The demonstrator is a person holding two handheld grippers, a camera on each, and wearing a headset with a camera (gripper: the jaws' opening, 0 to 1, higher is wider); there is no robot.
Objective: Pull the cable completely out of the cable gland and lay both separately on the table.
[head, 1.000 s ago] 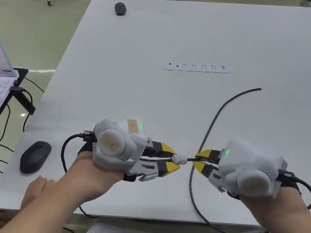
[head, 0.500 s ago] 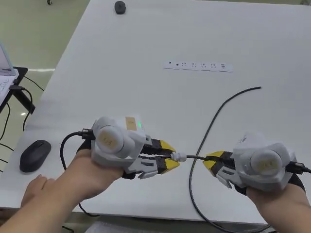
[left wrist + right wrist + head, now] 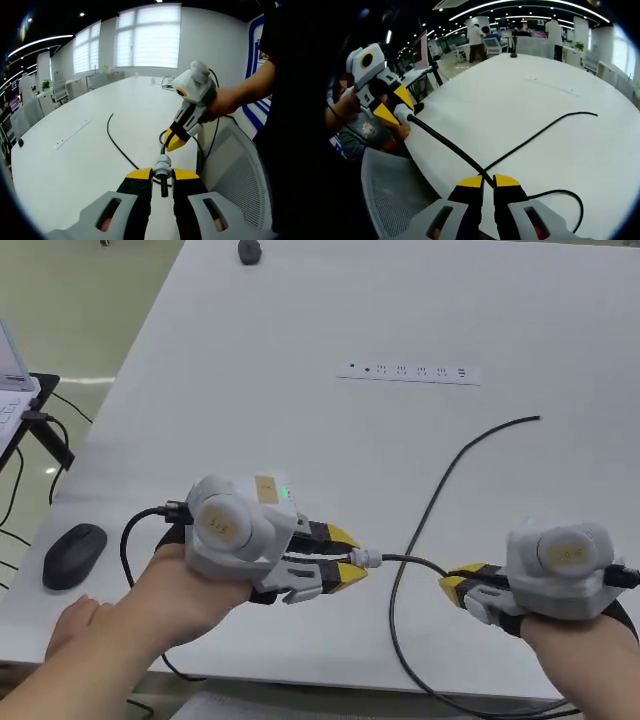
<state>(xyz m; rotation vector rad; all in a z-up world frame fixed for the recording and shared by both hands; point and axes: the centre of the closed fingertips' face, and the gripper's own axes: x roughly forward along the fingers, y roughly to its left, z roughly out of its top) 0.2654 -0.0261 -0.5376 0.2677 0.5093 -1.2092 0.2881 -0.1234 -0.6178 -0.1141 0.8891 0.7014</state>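
Head view: left claw (image 3: 353, 560) clamps cable gland (image 3: 369, 559), right claw (image 3: 452, 581) pinches cable (image 3: 436, 502), over the worktop's (image 3: 300, 420) near edge.
Left gripper view: gland between jaws.
Right gripper view: cable threaded, taut.
Mid-pull. Next: draw further right, probably regrip.

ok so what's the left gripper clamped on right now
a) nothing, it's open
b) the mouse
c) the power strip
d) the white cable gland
d: the left gripper is shut on the white cable gland, and the black cable runs from it to the right gripper.
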